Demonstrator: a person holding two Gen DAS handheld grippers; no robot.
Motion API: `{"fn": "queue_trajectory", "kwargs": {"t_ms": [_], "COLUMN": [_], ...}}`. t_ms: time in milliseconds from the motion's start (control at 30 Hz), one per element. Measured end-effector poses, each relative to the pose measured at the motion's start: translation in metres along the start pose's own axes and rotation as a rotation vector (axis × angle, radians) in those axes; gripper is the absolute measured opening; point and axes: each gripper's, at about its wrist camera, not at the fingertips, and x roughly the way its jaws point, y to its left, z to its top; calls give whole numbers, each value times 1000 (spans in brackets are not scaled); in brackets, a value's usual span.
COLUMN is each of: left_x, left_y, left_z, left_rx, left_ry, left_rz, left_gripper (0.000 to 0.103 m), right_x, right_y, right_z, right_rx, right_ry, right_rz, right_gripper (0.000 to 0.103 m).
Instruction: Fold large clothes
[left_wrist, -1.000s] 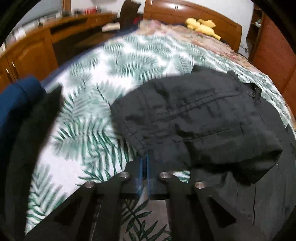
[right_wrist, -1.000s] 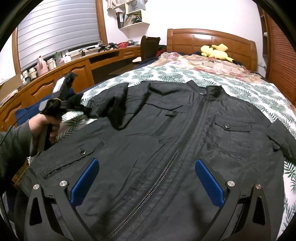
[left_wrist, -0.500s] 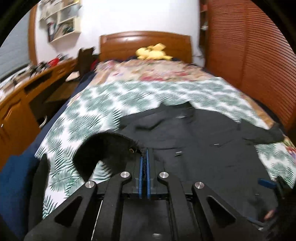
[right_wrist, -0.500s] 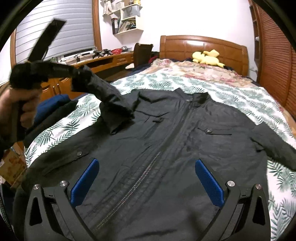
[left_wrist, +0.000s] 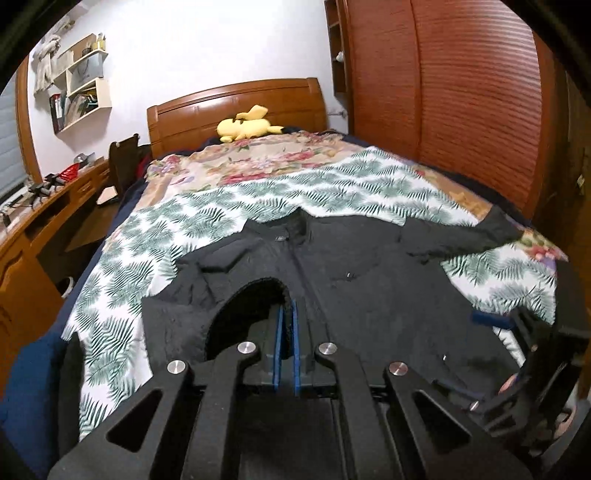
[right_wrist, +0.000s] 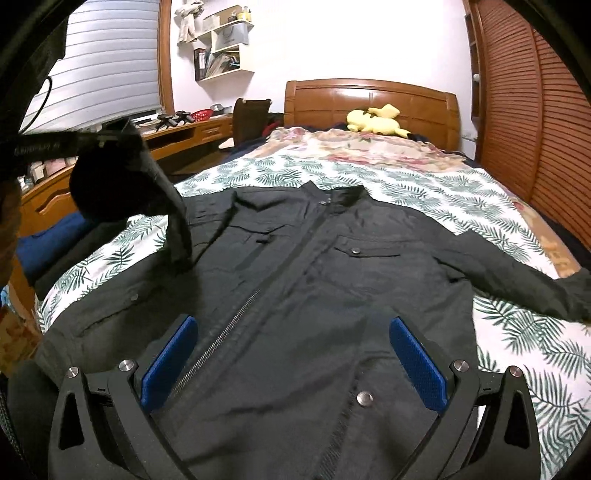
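The black jacket (right_wrist: 332, 266) lay front-up across the fern-print bedspread (right_wrist: 424, 192), collar toward the far headboard (right_wrist: 369, 96), its right sleeve stretched out to the right. The left gripper (left_wrist: 286, 325) had its blue pads pressed together on the cuff of the other sleeve (right_wrist: 122, 177), held up over the jacket's left side. The right gripper (right_wrist: 295, 354) hung spread wide just above the near hem, astride the zipper (right_wrist: 221, 339).
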Motion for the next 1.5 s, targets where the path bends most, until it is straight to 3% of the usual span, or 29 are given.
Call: {"fn": "queue_trajectory", "kwargs": {"t_ms": [67,133,167,200,233,733,1233,1500], "left_x": [-4,-9,-13,-14,-15,-9,-42,-42], "left_y": [0,-2,-1,-1,0,77,129,142], "left_z": [-8,-16,-22,-26,-32,-115,-162,-170], "left_rx": [-9,-12,-13,-15,-21,-178,-182,-200], "left_ry": [-2,-18,-34,-39,-50,-80,-109,-99], "left_rz": [-19,-21,-18,-17,-12,47,120,130], "left_gripper": [20,52,59,73,77,78,78,78], "right_x": [-2,-2,-1,0,1,55,108,147], "right_y": [3,5,2,5,7,42,99,105], "right_z": [0,1,3,3,3,11,14,10], "right_rx": [-5,-8,-8,-9,-10,-95,-210,-238], "right_ry": [0,0,0,2,6,48,113,223], "right_rz": [-4,-2,1,3,5,158,367,330], "right_gripper": [103,103,103,103,103,99,81,67]}}
